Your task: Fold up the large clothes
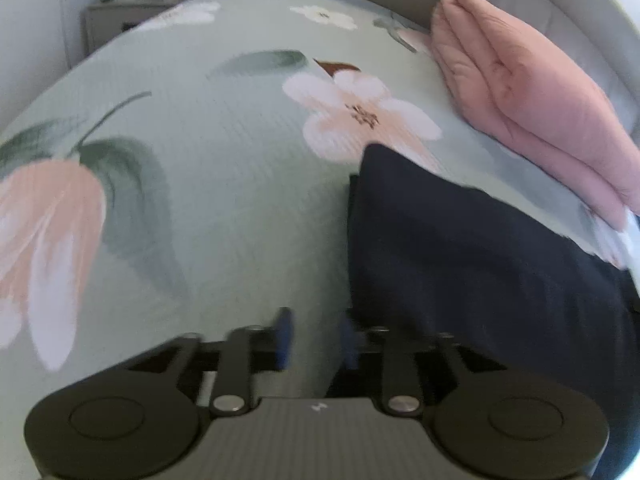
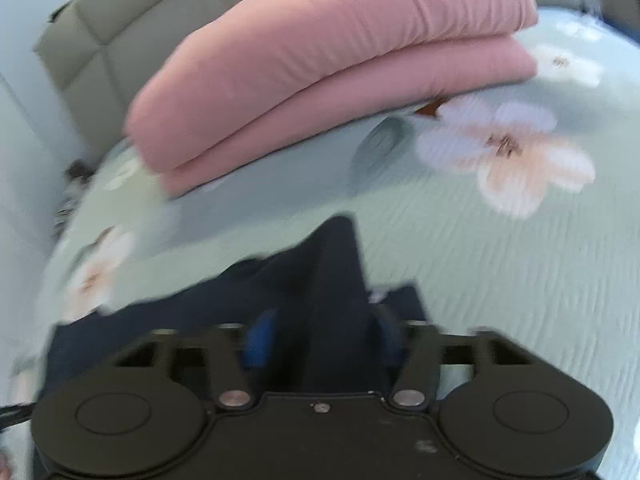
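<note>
Between the right gripper's (image 2: pixel 320 336) parted jaws rises the dark garment (image 2: pixel 336 280), beside the left gripper's (image 1: pixel 316 336) empty jaws.

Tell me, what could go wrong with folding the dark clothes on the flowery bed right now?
The right gripper has a raised fold of the dark garment between its open jaws, so the fold may slump before it is pinched. The left gripper is over the bedspread beside the garment's edge, so it might grab bedding instead. The pink folded quilt lies close behind and could get bumped.
</note>
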A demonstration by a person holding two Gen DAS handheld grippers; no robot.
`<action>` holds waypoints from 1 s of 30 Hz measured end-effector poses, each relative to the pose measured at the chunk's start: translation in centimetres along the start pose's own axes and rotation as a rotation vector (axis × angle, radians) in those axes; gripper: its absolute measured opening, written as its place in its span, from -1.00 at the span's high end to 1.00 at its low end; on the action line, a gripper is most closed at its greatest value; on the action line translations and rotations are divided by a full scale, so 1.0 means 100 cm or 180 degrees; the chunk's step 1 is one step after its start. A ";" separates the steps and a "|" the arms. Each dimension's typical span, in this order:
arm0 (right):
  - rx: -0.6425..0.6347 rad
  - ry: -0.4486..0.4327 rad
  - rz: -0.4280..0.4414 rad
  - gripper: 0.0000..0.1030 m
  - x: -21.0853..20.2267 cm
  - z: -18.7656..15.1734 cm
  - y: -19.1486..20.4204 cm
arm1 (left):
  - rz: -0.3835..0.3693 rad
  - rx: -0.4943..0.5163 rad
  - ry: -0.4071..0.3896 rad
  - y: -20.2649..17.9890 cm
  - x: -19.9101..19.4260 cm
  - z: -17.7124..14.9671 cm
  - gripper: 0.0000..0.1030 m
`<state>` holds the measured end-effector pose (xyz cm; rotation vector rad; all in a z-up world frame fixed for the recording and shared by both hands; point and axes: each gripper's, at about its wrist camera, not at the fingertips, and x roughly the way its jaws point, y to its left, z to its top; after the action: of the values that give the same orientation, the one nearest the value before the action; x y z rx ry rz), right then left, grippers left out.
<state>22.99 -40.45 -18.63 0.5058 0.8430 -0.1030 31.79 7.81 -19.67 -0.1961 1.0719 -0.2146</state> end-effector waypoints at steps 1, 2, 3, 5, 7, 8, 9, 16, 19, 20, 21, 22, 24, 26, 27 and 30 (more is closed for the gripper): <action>0.0050 0.0042 0.0131 -0.62 -0.010 -0.006 -0.003 | -0.0027 0.0037 0.0031 0.003 -0.004 -0.005 0.05; 0.0121 0.0122 0.0282 -0.62 -0.023 -0.015 -0.008 | -0.0036 0.0092 0.0049 0.006 -0.009 -0.011 -0.01; 0.0183 0.0197 0.0375 -0.62 -0.033 -0.025 -0.014 | -0.0047 0.0133 0.0065 0.010 -0.013 -0.016 -0.10; 0.0256 0.0299 0.0480 -0.63 -0.052 -0.047 -0.024 | -0.0154 0.0122 0.0091 0.022 -0.024 -0.028 -0.25; 0.0256 0.0429 0.0525 -0.63 -0.064 -0.071 -0.034 | -0.0310 0.0013 0.0128 0.034 -0.037 -0.043 -0.35; 0.0250 0.0474 0.0523 -0.67 -0.070 -0.082 -0.037 | -0.0384 -0.0036 0.0138 0.039 -0.041 -0.048 -0.37; 0.0271 0.0540 0.0562 -0.67 -0.075 -0.093 -0.042 | -0.0449 -0.0084 0.0154 0.044 -0.046 -0.055 -0.41; 0.0343 0.0641 0.0736 0.64 -0.097 -0.150 -0.058 | -0.1328 -0.0570 0.0393 0.063 -0.047 -0.089 -0.57; 0.0440 0.0531 0.0706 0.86 -0.103 -0.156 -0.059 | -0.1213 -0.0528 0.0233 0.057 -0.049 -0.097 -0.04; 0.0383 0.0474 0.0637 0.87 -0.107 -0.156 -0.057 | -0.0978 -0.0330 0.0175 0.049 -0.053 -0.099 0.39; 0.0277 0.0428 0.0562 0.87 -0.112 -0.156 -0.053 | -0.0753 -0.0117 0.0124 0.042 -0.056 -0.101 0.73; 0.0212 0.0401 0.0518 0.88 -0.116 -0.155 -0.050 | -0.0672 -0.0053 0.0058 0.040 -0.061 -0.103 0.75; 0.0139 0.0414 0.0494 0.91 -0.122 -0.154 -0.051 | -0.0530 -0.0210 0.0007 0.045 -0.065 -0.109 0.77; 0.0289 0.0584 0.0449 0.95 -0.108 -0.156 -0.067 | -0.0400 -0.0426 0.0036 0.053 -0.060 -0.113 0.76; 0.0280 0.0692 0.0398 0.96 -0.099 -0.159 -0.071 | -0.0395 -0.0474 0.0027 0.054 -0.058 -0.113 0.76; 0.0040 0.0708 0.0254 0.93 -0.096 -0.157 -0.060 | -0.0238 -0.0185 -0.0038 0.043 -0.064 -0.112 0.71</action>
<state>4.07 -39.41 -22.53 0.5689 1.0386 0.0218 19.28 13.03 -20.55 -0.2895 1.0605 -0.2493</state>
